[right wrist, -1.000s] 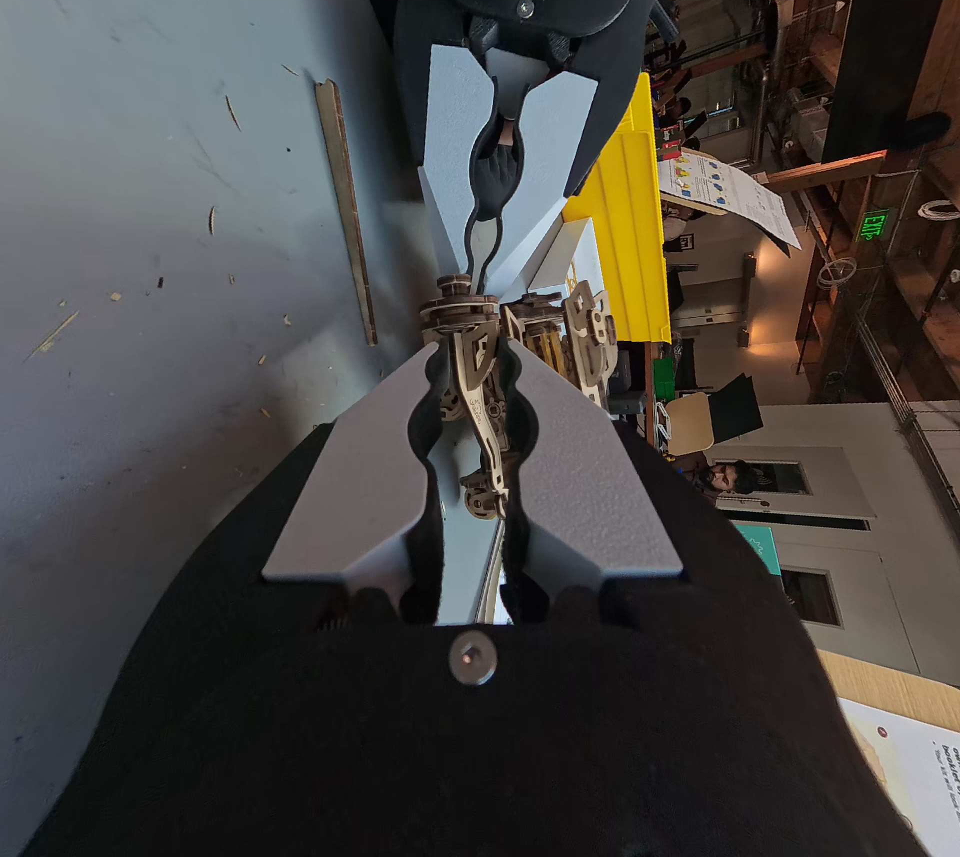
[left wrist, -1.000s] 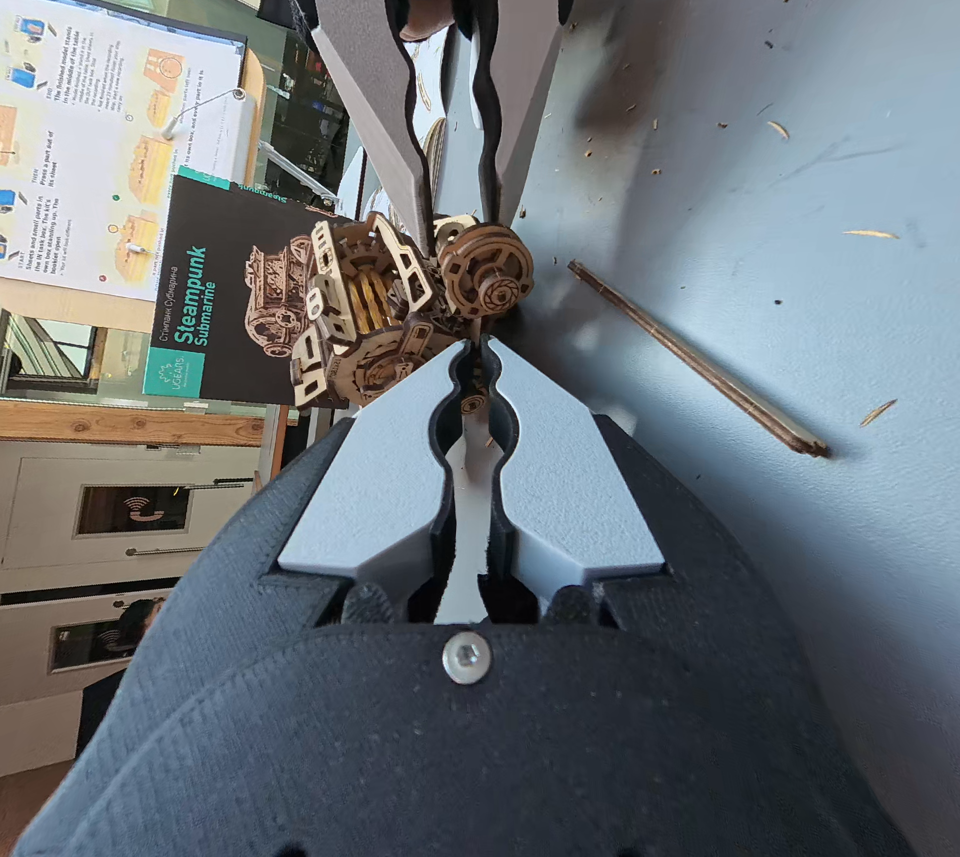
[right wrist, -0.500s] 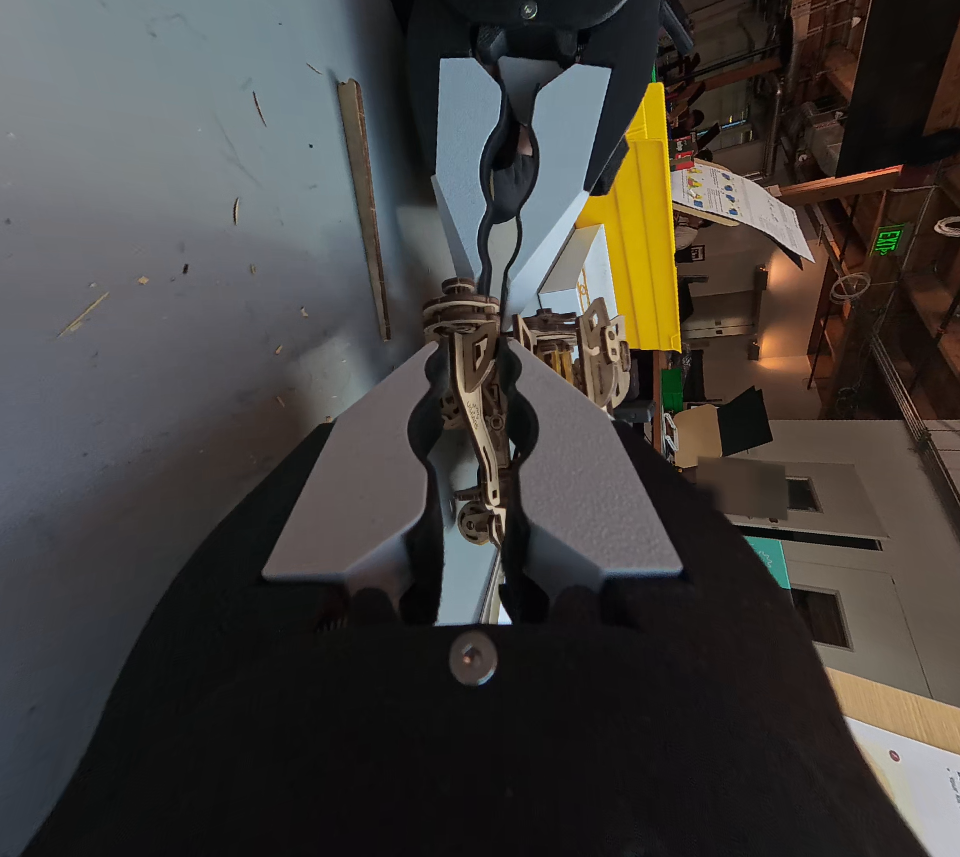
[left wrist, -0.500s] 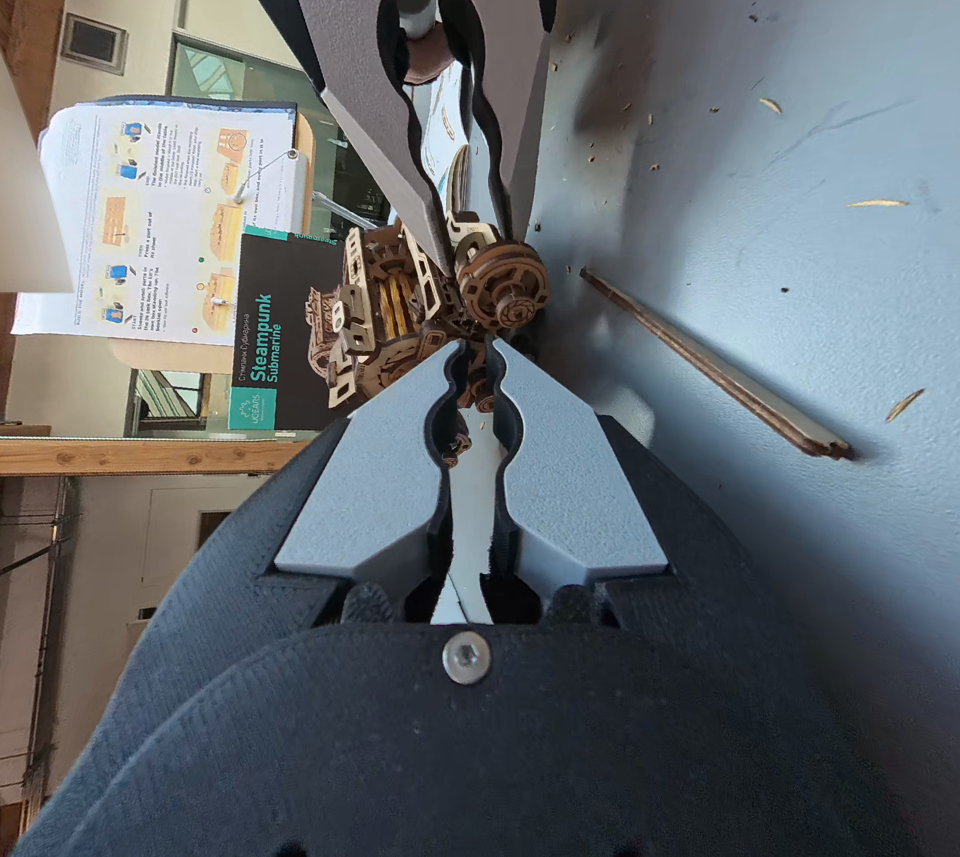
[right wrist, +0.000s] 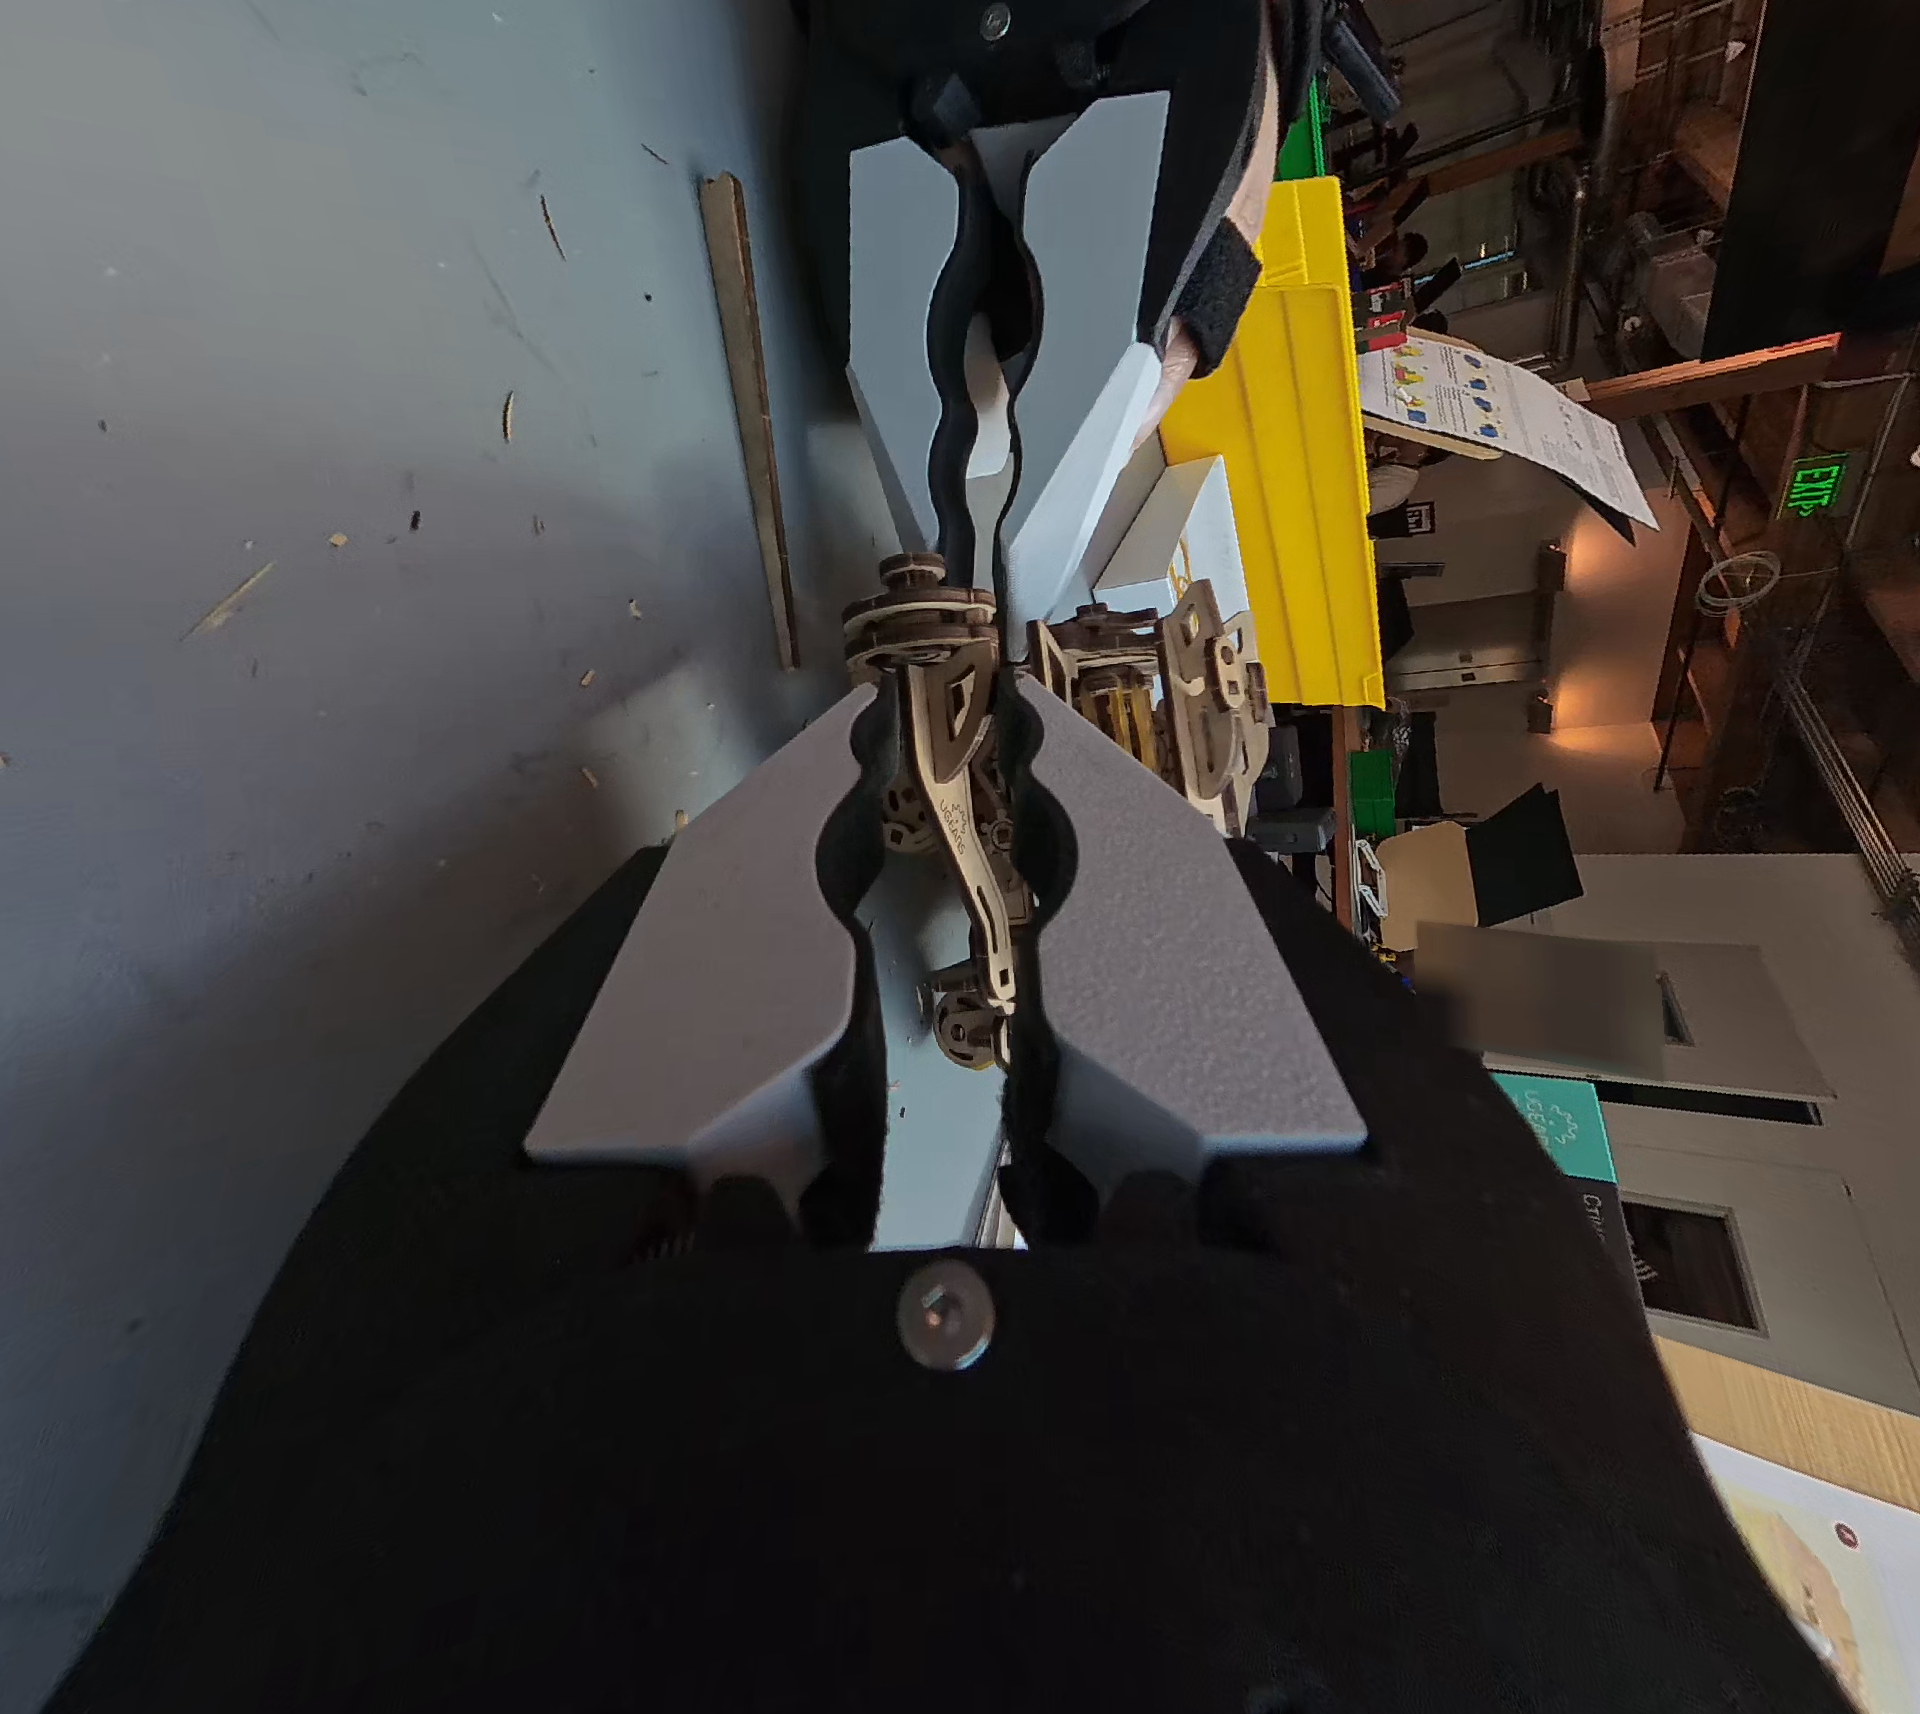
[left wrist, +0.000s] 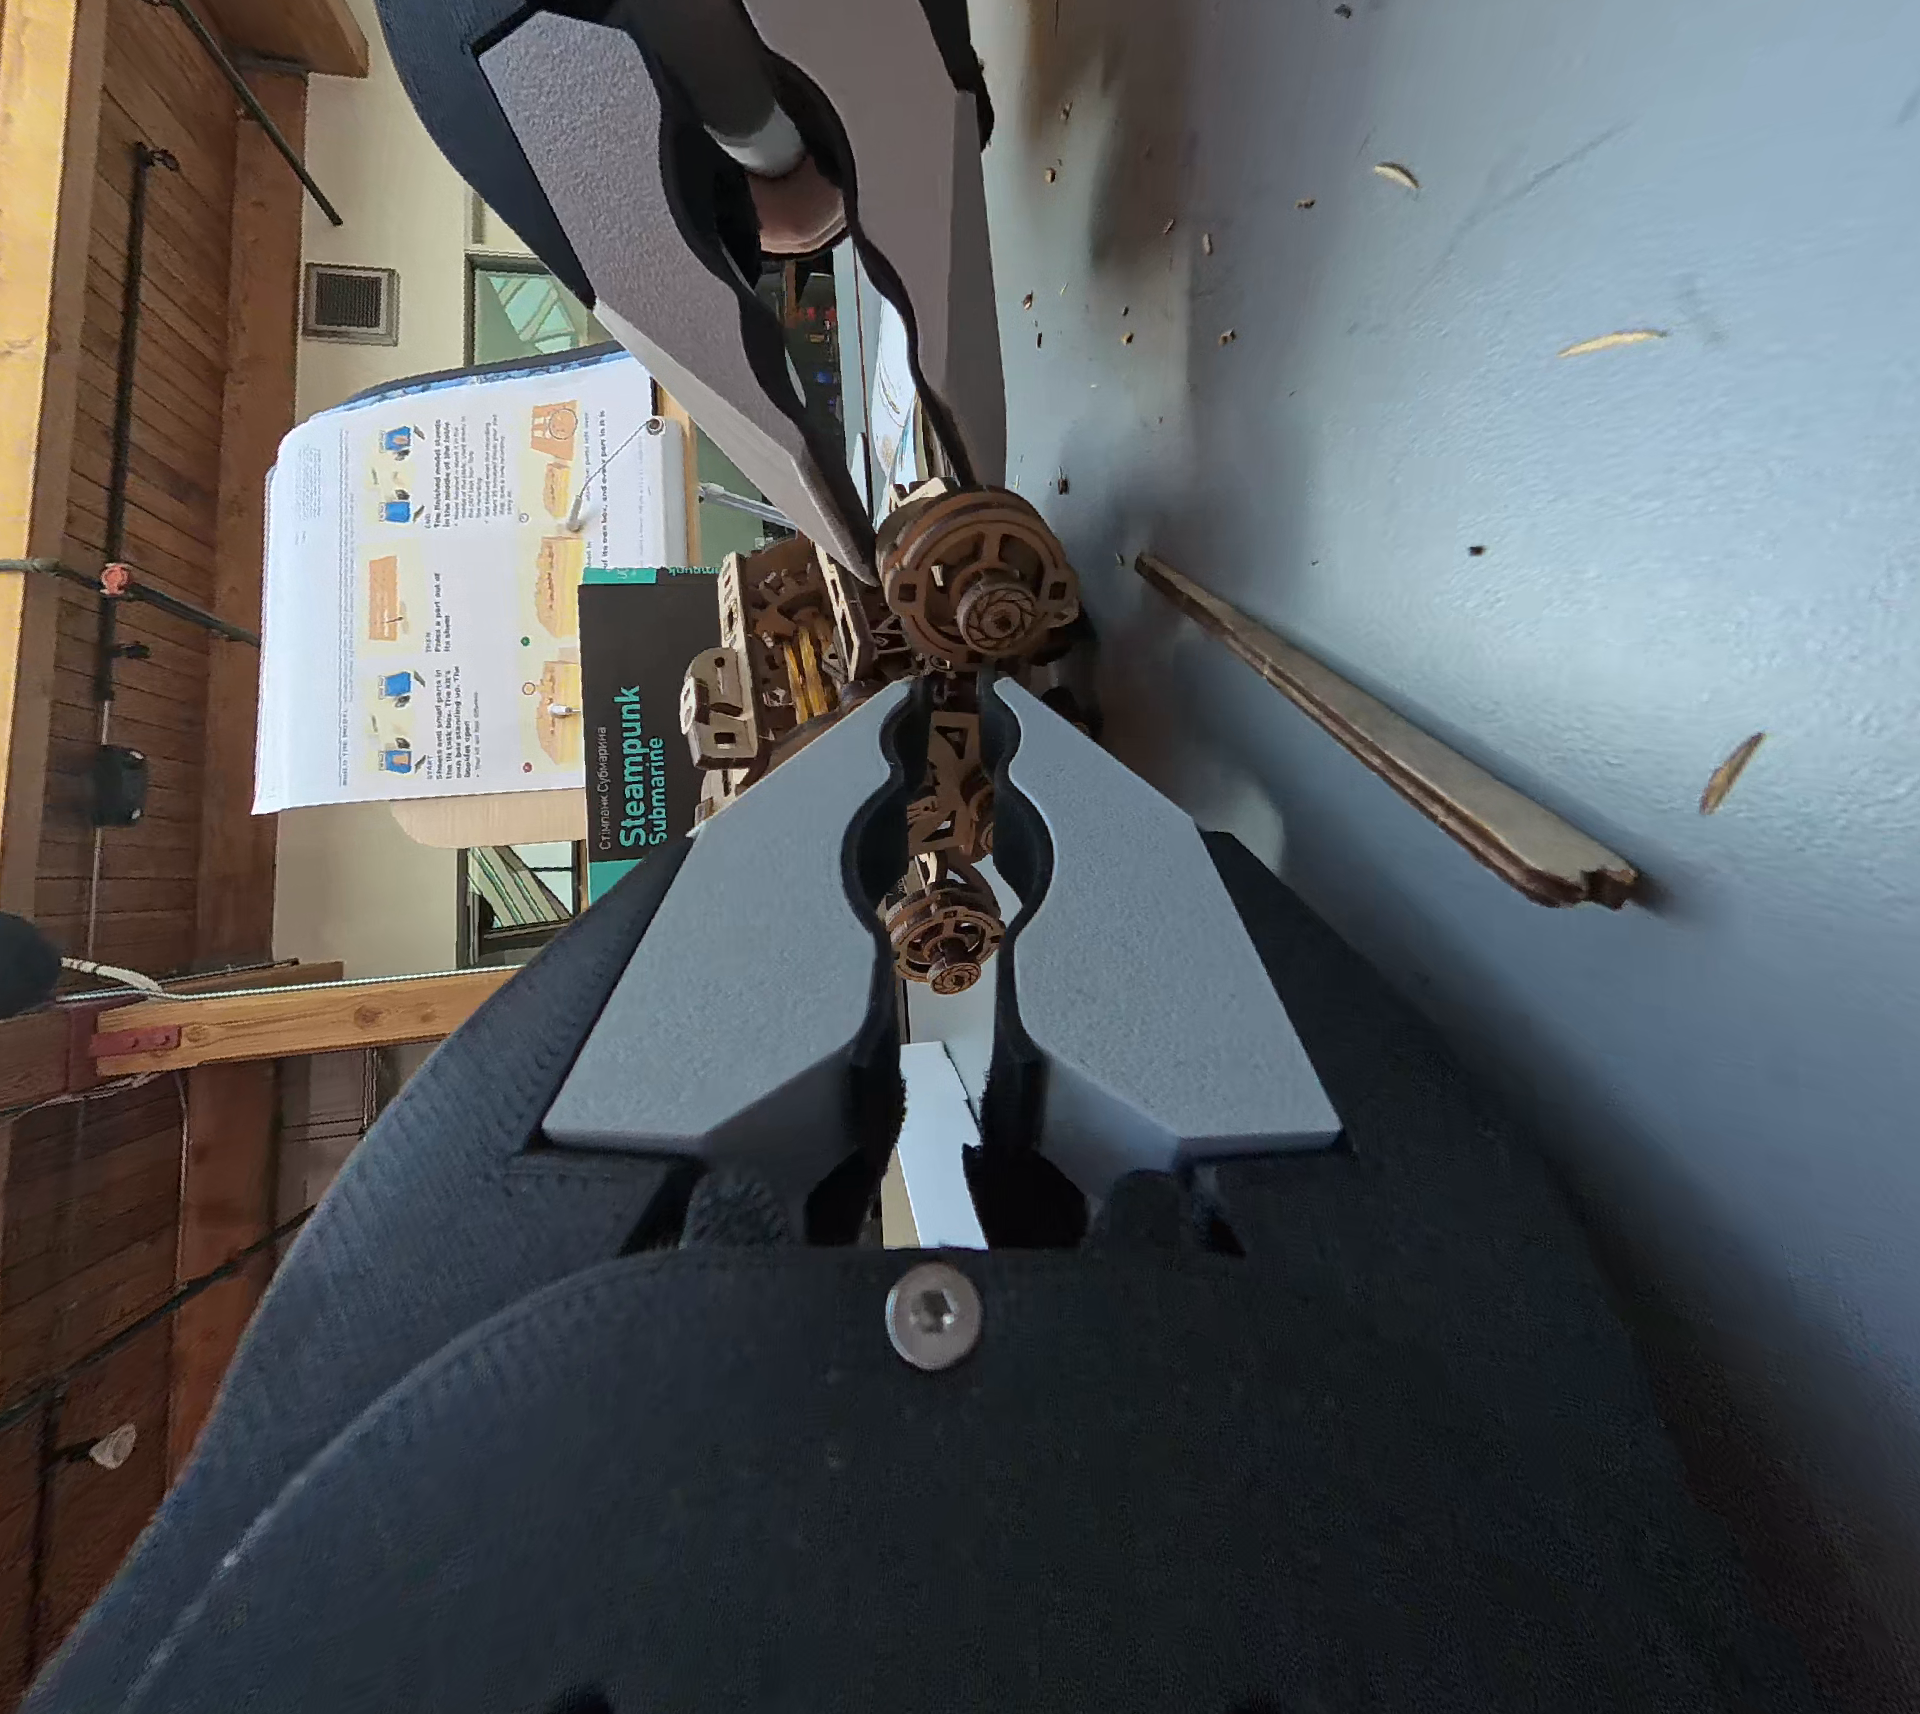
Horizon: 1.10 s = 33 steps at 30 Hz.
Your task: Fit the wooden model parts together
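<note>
The wooden model (left wrist: 774, 656) hangs above the grey table (left wrist: 1558, 417) between my two grippers, which face each other. Its round hub (left wrist: 977, 599) points at the left camera. My right gripper (right wrist: 940, 698) is shut on the model's flat curved strut (right wrist: 951, 760), with the hub (right wrist: 914, 615) just past its fingertips. It also shows in the left wrist view (left wrist: 914, 511). My left gripper (left wrist: 951, 693) has its jaws slightly parted around another strut with triangular cut-outs (left wrist: 951, 771); a small wheel (left wrist: 940, 937) sits deeper between its fingers. It also shows in the right wrist view (right wrist: 982, 584).
A thin wooden strip (left wrist: 1382, 739) lies on the table beside the model, with wood chips scattered around. A black and teal kit box (left wrist: 634, 729) and an instruction sheet (left wrist: 447, 615) stand behind. A yellow bin (right wrist: 1299, 438) and a white box (right wrist: 1184, 511) sit at the table's far side. The grippers are tip to tip, or close to it.
My left gripper was shut at the model's hub. Its jaws have parted and it has slid forward over the strut, so the small wheel now lies deep between its fingers. The right grasp is unchanged.
</note>
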Each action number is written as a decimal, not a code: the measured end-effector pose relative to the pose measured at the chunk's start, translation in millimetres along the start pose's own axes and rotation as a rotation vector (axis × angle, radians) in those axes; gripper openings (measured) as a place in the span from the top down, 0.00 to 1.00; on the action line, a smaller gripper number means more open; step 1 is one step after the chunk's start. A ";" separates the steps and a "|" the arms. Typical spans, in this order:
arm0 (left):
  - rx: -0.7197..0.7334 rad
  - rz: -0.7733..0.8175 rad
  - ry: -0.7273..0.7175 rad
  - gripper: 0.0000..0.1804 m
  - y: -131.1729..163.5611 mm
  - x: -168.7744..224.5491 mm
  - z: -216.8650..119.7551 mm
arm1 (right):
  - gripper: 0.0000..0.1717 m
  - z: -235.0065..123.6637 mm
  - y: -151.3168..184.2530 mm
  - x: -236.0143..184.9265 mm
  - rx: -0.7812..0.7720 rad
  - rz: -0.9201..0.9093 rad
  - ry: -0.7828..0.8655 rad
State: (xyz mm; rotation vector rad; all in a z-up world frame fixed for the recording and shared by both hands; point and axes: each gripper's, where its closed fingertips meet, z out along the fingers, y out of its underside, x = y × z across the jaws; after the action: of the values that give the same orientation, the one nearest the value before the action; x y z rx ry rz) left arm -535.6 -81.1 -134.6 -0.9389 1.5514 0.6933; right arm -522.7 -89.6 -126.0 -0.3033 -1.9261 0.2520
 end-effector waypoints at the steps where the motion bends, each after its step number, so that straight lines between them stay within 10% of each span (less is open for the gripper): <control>1: 0.000 -0.005 0.002 0.95 -0.1 0.0 0.4 | 0.90 -0.6 0.0 0.3 0.003 0.008 -0.002; 33: 0.096 -0.026 0.048 0.92 -13.6 5.4 4.3 | 0.86 -9.1 0.0 2.3 0.024 0.107 -0.018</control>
State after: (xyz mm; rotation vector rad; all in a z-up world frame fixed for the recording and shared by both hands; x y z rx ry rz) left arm -522.0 -85.4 -139.8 -0.9083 1.5977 0.5760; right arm -515.0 -88.6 -120.7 -0.3901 -1.9262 0.3493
